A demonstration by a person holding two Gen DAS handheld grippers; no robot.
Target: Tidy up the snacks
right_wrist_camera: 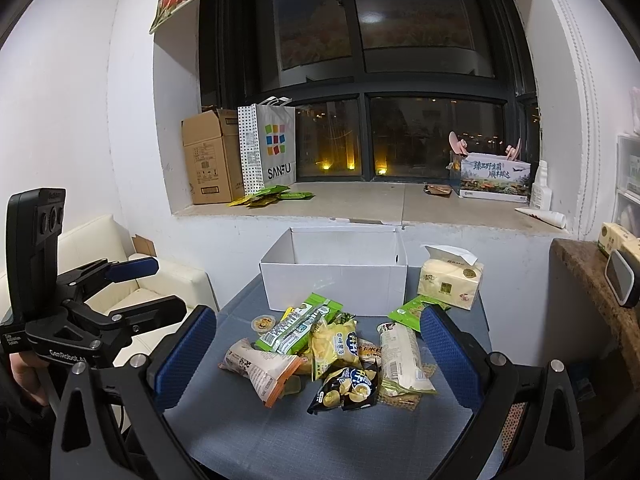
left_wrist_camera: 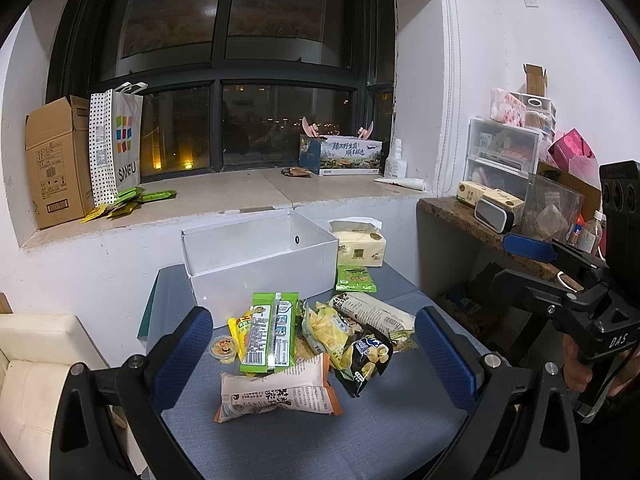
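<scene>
Here the white-and-orange snack packet (left_wrist_camera: 276,394) lies crosswise, lower centre, between the left gripper's (left_wrist_camera: 314,354) spread jaws; the right gripper (right_wrist_camera: 318,354) is equally spread.

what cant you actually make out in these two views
- White box floor: hidden by its front wall in both views.
- Snacks at the bottom of the pile: covered by the packets on top, both views.
- Small print on the packets: too small to read.
- Outside the window: dark and reflective, only a few lights show.
- Person: cut off by the frame edge, only a hand shows, left wrist view.
</scene>
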